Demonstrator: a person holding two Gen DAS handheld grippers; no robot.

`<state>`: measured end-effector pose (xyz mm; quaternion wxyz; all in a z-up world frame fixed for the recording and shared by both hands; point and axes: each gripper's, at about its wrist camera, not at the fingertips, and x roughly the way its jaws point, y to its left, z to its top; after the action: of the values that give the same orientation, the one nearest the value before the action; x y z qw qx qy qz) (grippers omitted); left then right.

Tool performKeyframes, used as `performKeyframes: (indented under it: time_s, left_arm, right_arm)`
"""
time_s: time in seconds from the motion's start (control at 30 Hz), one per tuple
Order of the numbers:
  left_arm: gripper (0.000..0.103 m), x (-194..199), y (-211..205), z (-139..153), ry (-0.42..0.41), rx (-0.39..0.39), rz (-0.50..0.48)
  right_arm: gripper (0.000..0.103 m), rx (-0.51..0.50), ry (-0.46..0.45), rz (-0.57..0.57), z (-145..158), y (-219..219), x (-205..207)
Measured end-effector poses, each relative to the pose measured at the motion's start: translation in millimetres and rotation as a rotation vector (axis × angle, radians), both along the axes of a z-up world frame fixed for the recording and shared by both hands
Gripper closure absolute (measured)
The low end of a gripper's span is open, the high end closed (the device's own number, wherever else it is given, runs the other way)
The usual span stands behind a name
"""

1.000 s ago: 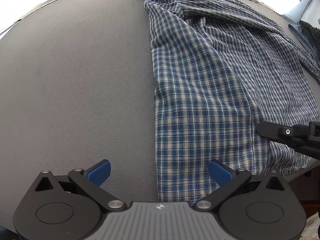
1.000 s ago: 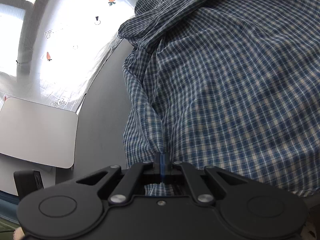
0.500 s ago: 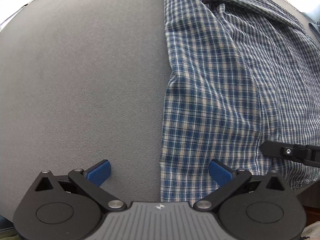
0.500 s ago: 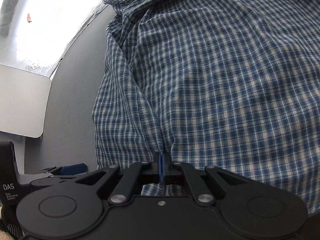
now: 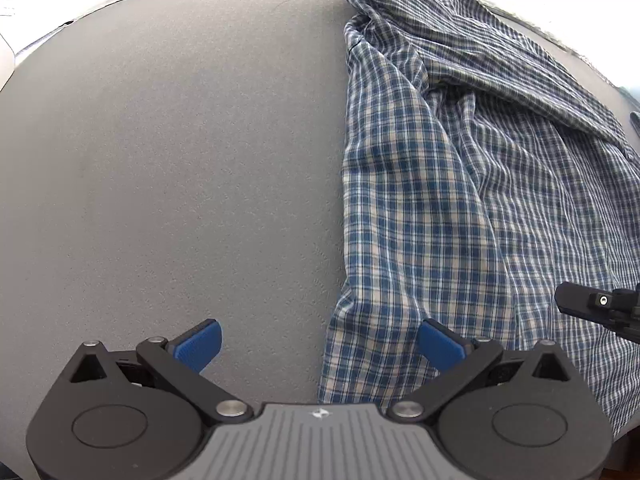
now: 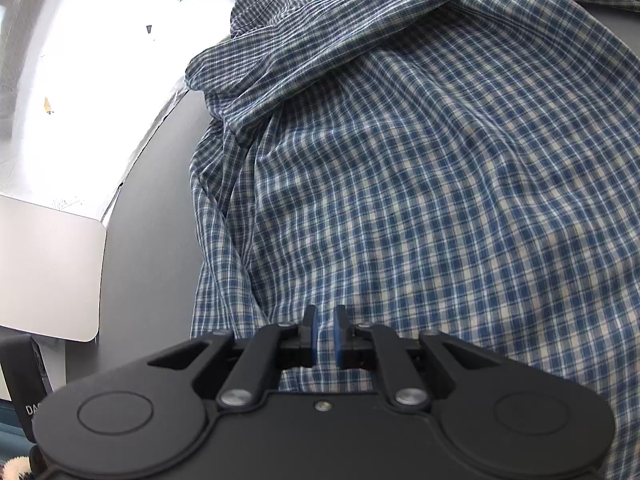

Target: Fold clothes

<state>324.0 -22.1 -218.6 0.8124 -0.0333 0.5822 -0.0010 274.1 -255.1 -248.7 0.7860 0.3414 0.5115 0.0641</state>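
plaid shirt (image 5: 460,208) edge beside bare grey table (image 5: 168,184) | left hand-held gripper (image 5: 320,344) wide, empty | right hand-held gripper (image 6: 324,334) opening

Both views look sharp to us, no motion blur, just heavy fisheye bending and dark corners. Daylight blows out white around 10 to 11 o'clock in the right wrist view and along 12 o'clock on the left. Shadows stay soft.

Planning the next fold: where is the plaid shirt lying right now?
In the left wrist view the plaid shirt covers the right half of the grey table, its left edge running down the middle.
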Motion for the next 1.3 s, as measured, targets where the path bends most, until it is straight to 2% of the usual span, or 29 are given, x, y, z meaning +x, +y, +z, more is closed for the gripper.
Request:
performKeyframes:
  time_s: [0.07,0.27,0.47,0.7,0.8,0.9,1.0,1.07,1.1,1.13,1.17,1.2,1.23,1.3]
  left_arm:
    - [0.0,12.6,3.9,5.2,-0.022,-0.009,0.014]
    - [0.0,84.2,16.0,19.6,-0.083,-0.014,0.031]
    - [0.0,165.7,30.7,28.6,-0.124,-0.032,0.061]
    - [0.0,269.1,41.7,35.0,-0.184,-0.124,0.102]
    - [0.0,302.4,46.0,29.4,-0.178,-0.18,0.128]
    - [0.004,327.7,47.9,23.0,-0.18,-0.236,0.137]
    - [0.018,342.6,43.7,16.8,-0.169,-0.22,0.127]
    - [0.035,349.3,39.4,12.6,-0.163,-0.21,0.114]
    - [0.042,351.8,37.2,10.7,-0.162,-0.208,0.108]
    - [0.061,354.3,35.0,8.7,-0.162,-0.207,0.102]
    - [0.076,355.6,32.7,8.1,-0.165,-0.207,0.101]
    - [0.081,356.9,30.5,7.5,-0.169,-0.207,0.1]
    - [0.093,358.2,28.2,6.8,-0.173,-0.207,0.099]
    - [0.096,359.7,22.6,9.7,-0.201,-0.196,0.093]
  right_arm:
    - [0.093,-0.001,-0.013,-0.034,-1.1,-7.5,7.9]
    - [0.091,-0.08,-0.06,-0.147,4.2,-36.1,41.7]
    - [0.088,-0.192,-0.106,-0.347,15.2,-89.0,83.5]
    - [0.058,-0.373,-0.112,-0.525,27.1,-162.1,122.0]
    - [0.054,-0.378,-0.06,-0.61,15.0,-195.4,127.4]
    - [0.054,-0.322,-0.014,-0.67,-0.9,-217.8,131.3]
    - [0.053,-0.279,-0.013,-0.709,-8.6,-229.4,135.4]
    - [0.053,-0.274,-0.022,-0.707,-8.7,-232.2,140.1]
    - [0.062,-0.277,-0.025,-0.695,-8.3,-233.0,143.6]
    - [0.069,-0.281,-0.027,-0.684,-7.8,-233.8,147.1]
    - [0.083,-0.292,-0.033,-0.671,-7.1,-233.7,150.8]
    - [0.09,-0.302,-0.044,-0.66,-5.3,-233.4,153.2]
    - [0.091,-0.313,-0.071,-0.652,-1.3,-233.4,154.8]
    - [0.094,-0.332,-0.136,-0.642,10.6,-232.6,158.4]
